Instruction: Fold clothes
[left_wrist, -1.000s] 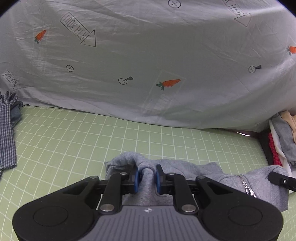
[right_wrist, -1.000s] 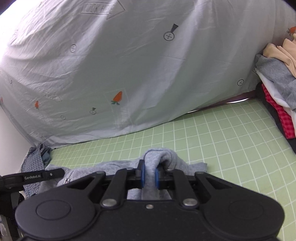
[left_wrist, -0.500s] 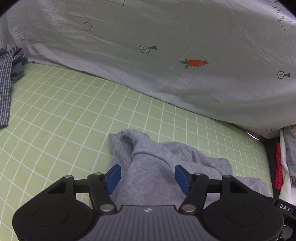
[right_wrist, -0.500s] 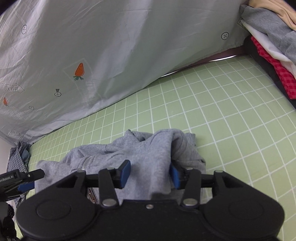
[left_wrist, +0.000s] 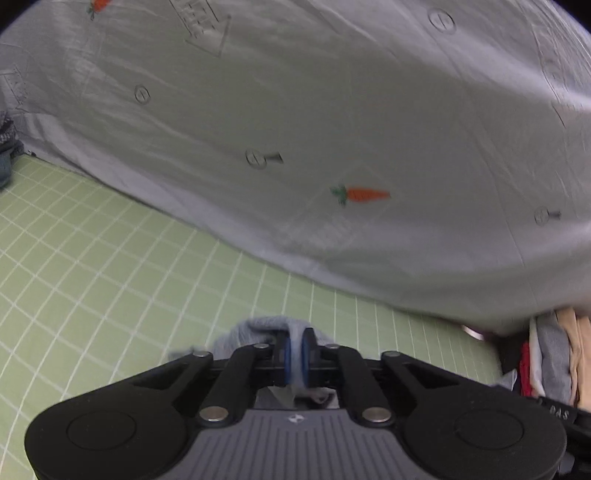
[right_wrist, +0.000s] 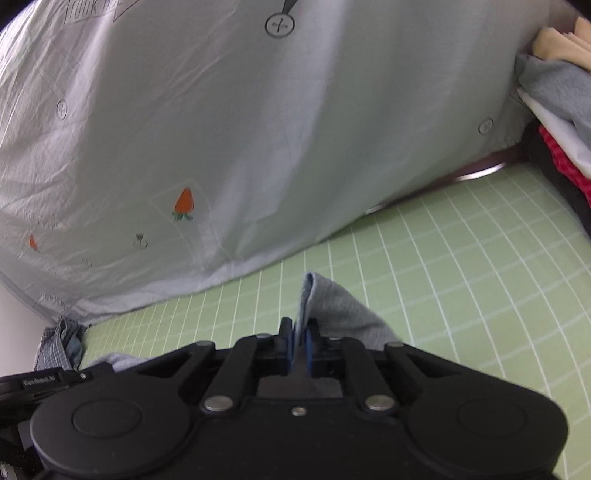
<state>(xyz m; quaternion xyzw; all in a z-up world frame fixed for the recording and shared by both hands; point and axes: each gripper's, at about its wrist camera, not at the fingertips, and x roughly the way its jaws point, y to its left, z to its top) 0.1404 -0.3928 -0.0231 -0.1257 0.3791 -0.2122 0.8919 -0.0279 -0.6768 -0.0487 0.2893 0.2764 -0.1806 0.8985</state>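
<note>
Left gripper (left_wrist: 294, 349) pinches grey garment (left_wrist: 258, 328), right gripper (right_wrist: 300, 345) pinches it too, both low over green mat (left_wrist: 110, 266), facing the sheet (left_wrist: 332, 110)

The sheet (left_wrist: 332, 129) hangs behind the mat (left_wrist: 110, 258), clothes pile (right_wrist: 557, 110) at right.

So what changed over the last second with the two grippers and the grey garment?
Both had the garment pinched a second ago, opened over it half a second ago, and are now shut on it again: left gripper and right gripper each clamp a fold of the grey garment. The mat, sheet and clothes pile stayed put.
</note>
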